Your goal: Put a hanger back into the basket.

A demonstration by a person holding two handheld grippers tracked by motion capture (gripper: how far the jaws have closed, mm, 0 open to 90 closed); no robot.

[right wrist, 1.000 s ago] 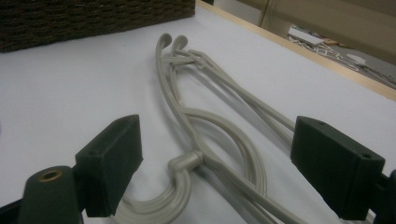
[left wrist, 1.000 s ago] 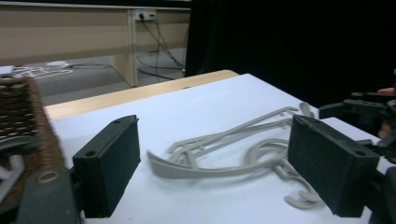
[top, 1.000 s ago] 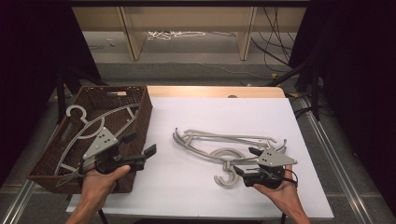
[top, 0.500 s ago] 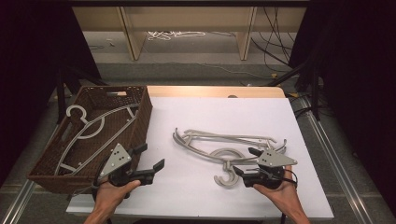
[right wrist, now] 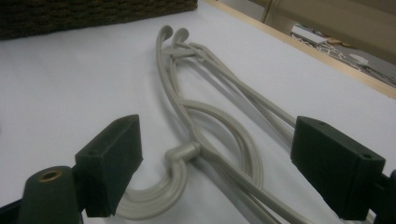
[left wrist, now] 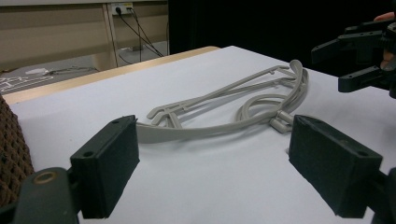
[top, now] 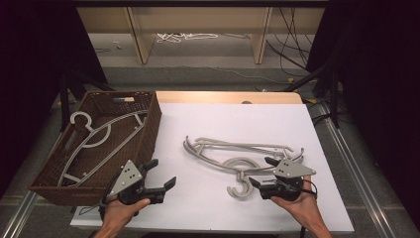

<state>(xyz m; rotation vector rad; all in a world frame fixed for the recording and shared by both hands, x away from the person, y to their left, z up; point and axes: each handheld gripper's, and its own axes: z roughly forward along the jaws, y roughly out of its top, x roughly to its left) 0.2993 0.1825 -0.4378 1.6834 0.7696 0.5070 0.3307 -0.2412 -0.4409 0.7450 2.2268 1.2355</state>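
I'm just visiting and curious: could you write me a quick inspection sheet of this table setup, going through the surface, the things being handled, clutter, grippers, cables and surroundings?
Surface: white table top with a pale wooden far edge.
Job's things: grey plastic coat hangers lying in a pile on the white top; one more grey hanger inside the dark brown woven basket at the table's left.
Clutter: nothing seen.
Grippers: left gripper open, beside the basket; right gripper open, close to the pile's hooks; neither holds anything.
Cables: black leads and a white tangle on the floor beyond the table.
Surroundings: pale wooden furniture legs, dark curtains at both sides.
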